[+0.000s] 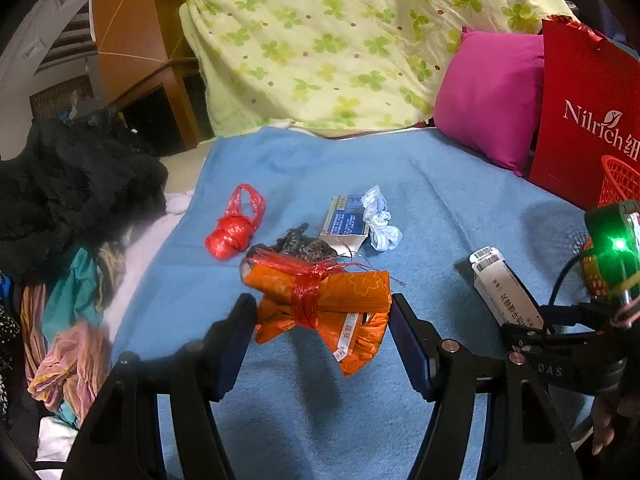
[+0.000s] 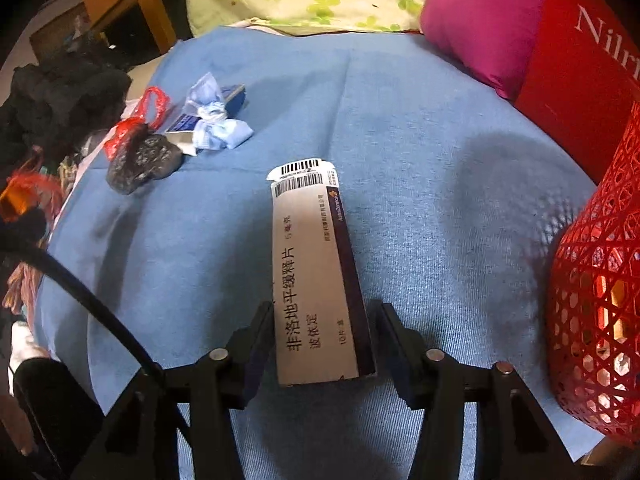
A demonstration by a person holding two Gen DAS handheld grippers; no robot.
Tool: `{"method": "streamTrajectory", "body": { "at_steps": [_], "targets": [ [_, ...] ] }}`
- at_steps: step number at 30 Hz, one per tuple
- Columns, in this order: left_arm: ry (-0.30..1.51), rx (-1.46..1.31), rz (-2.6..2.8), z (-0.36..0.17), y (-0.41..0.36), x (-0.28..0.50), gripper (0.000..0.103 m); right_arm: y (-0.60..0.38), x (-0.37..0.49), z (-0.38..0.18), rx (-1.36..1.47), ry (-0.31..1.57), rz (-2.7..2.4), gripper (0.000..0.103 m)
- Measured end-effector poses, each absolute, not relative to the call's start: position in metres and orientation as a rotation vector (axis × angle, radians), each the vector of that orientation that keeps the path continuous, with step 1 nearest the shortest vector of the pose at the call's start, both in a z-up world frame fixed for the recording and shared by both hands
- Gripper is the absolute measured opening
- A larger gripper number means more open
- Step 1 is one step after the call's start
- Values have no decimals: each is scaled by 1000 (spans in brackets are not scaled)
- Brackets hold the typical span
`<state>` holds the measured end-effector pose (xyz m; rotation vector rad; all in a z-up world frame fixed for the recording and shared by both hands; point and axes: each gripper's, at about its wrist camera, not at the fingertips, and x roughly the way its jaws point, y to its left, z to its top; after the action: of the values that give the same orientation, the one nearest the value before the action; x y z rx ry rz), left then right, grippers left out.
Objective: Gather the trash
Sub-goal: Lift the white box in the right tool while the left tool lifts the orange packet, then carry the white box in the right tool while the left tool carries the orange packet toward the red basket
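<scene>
On the blue blanket (image 1: 440, 184) lies trash. An orange wrapper bundle tied with red string (image 1: 324, 300) sits between the fingers of my left gripper (image 1: 322, 320), which touch its sides. My right gripper (image 2: 322, 336) has its jaws around a white medicine box (image 2: 316, 276), which also shows in the left wrist view (image 1: 504, 288). Further off lie a knotted red plastic bag (image 1: 234, 228), a dark crumpled bag (image 2: 144, 160), a blue-white packet (image 1: 344, 220) and a crumpled pale blue wrapper (image 2: 218, 124). A red mesh basket (image 2: 600, 300) stands at the right.
A red paper bag (image 1: 588, 112) and a magenta pillow (image 1: 488, 100) stand at the back right. A green floral quilt (image 1: 340, 40) is piled behind. Dark clothes (image 1: 72, 180) and colourful fabrics (image 1: 68, 352) lie along the left edge.
</scene>
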<state>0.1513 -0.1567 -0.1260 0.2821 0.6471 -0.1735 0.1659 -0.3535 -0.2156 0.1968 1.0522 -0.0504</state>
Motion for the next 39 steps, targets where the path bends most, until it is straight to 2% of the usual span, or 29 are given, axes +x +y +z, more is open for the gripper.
{"method": "streamTrajectory", "body": {
  "at_steps": [9,12,39],
  "targets": [
    [633,293,-163,-124,-159,147,69,-351,180,-219,184,1029,-108,58],
    [629,295,-162,-123,-158,145,69,-348,181,-219,147,1020,-119,48],
    [605,312,-182,-113,-164,136,69,-348,144,-163,151,752,-22,47]
  ]
}}
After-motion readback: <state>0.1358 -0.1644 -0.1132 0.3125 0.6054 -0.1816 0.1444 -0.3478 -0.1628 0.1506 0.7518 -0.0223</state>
